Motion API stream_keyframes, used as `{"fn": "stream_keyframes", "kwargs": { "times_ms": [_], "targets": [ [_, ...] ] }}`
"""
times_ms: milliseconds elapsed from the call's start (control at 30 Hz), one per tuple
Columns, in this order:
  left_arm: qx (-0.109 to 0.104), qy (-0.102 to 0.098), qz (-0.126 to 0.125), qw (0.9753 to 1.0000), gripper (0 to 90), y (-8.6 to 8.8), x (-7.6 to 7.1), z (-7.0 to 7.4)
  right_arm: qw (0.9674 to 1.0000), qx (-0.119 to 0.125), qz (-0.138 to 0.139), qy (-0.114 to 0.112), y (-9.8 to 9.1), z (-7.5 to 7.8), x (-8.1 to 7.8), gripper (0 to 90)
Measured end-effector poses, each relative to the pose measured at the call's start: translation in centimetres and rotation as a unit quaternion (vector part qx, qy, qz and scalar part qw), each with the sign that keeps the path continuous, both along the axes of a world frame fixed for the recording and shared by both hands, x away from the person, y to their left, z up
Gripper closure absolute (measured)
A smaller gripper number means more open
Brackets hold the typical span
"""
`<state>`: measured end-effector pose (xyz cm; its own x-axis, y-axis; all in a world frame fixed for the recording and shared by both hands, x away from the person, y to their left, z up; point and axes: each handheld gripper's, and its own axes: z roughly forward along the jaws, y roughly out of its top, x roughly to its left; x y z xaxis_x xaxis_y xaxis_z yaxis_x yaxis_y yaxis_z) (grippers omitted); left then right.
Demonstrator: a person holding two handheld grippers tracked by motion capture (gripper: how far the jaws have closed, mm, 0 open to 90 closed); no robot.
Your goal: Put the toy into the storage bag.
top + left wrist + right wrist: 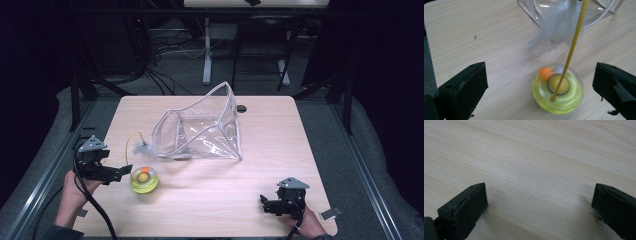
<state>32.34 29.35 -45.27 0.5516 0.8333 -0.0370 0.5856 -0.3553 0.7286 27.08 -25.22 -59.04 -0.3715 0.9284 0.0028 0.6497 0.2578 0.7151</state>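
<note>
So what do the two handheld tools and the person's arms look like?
Both the left tool and the right tool are black, each with two blocky black jaws and a grey three-cornered plate on top. A thick black cable trails from the left one. A dark sleeve edge shows at the left forearm.

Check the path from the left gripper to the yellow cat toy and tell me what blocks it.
Nothing visible blocks it. The left gripper is open, jaws either side of the yellow cat toy without touching it. The toy's yellow wand and grey feather rise beyond, toward the clear pouch.
</note>
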Motion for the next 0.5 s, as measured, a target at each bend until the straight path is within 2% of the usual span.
{"fn": "stream_keyframes", "kwargs": {
  "times_ms": [167,233,333,433,500],
  "targets": [
    [-0.005,-0.005,-0.006,1.0,0.0,-0.5,0.5,0.6,1.0,0.0,0.0,0.0,0.0,0.0,0.0,0.0],
    [0.005,-0.011,-0.007,0.9999,0.0,-1.1,0.8,1.1,1.0,0.0,0.0,0.0,0.0,0.0,0.0,0.0],
    [0.008,-0.012,-0.012,0.9998,0.1,-1.4,1.0,1.4,1.0,0.0,0.0,0.0,0.0,0.0,0.0,0.0],
    [0.01,-0.015,-0.02,0.9996,6.8,-1.7,1.2,2.0,1.0,0.0,0.0,0.0,0.0,0.0,0.0,0.0],
    [0.009,-0.02,-0.02,0.9995,15.8,-1.8,1.3,2.4,1.0,0.0,0.0,0.0,0.0,0.0,0.0,0.0]
  ]
}}
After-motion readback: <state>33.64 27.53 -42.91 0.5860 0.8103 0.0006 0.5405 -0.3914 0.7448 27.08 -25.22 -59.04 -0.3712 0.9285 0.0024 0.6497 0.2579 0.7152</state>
